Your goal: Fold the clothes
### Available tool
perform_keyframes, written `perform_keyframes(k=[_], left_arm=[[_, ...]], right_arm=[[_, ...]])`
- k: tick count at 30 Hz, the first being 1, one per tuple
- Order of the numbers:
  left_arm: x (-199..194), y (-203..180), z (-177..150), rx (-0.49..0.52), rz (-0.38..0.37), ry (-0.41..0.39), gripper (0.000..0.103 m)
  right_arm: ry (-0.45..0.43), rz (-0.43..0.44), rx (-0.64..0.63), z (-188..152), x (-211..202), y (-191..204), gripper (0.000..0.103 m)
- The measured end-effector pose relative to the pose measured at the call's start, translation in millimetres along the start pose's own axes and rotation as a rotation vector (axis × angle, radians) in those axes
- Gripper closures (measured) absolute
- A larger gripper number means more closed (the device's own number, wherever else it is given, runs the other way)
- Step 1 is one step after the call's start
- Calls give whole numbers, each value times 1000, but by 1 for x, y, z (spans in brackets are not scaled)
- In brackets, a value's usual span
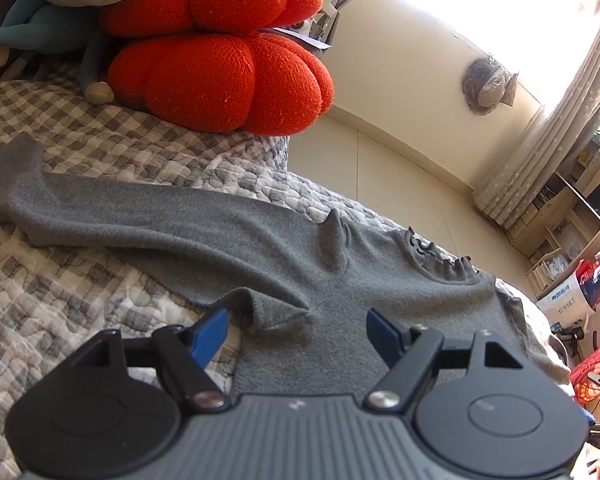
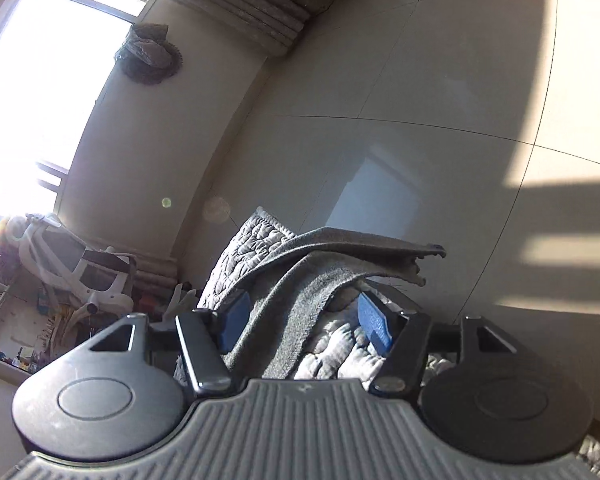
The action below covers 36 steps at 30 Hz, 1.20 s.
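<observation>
Grey sweater lying flat, sleeve stretched leftward, left gripper wide apart, right gripper wide apart

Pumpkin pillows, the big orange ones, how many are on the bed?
2. One orange pumpkin pillow sits on the checked quilt at the far end of the bed. The other pumpkin pillow is stacked on top of it. More could be hidden behind them.

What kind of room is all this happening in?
Most likely a bedroom in someone's home. A grey sweater lies spread on a bed with a checked quilt, orange pumpkin-shaped cushions and a pillow are piled at one end, and curtains hang by a sunny window.
</observation>
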<state>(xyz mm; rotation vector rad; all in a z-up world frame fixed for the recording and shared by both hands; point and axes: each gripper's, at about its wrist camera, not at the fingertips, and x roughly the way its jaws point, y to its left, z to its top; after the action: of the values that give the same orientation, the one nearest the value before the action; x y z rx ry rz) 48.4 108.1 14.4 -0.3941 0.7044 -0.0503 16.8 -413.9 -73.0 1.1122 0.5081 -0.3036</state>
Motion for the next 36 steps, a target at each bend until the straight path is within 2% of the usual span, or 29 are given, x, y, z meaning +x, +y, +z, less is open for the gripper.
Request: perform_keyframes(k=[5, 9, 11, 13, 14, 15, 25, 30, 34, 36], left_arm=[[-4, -10, -3, 56, 24, -22, 28], [-4, -13, -4, 88, 16, -31, 40], [-2, -13, -4, 87, 15, -26, 41], [-2, -13, -4, 84, 18, -24, 41], [-2, -12, -4, 81, 18, -24, 41], [-2, -12, -4, 80, 18, -25, 41], [-3, -11, -3, 78, 13, -29, 41], [0, -11, -4, 84, 15, -14, 40], [1, -9, -4, 81, 20, -15, 39], [1, -7, -3, 73, 24, -15, 39]], right_arm=[[3, -27, 1, -1, 17, -2, 37], [-3, -10, 49, 0, 26, -8, 41], [-20, -17, 52, 0, 26, -10, 57], [-55, -9, 53, 1, 21, -9, 67], [-76, 0, 46, 2, 17, -7, 84], [-98, 11, 35, 3, 14, -4, 94], [-273, 98, -47, -2, -31, 31, 94], [-210, -25, -24, -6, -14, 19, 94], [-250, -34, 33, -4, -14, 3, 94], [-326, -35, 10, 1, -25, 6, 98]])
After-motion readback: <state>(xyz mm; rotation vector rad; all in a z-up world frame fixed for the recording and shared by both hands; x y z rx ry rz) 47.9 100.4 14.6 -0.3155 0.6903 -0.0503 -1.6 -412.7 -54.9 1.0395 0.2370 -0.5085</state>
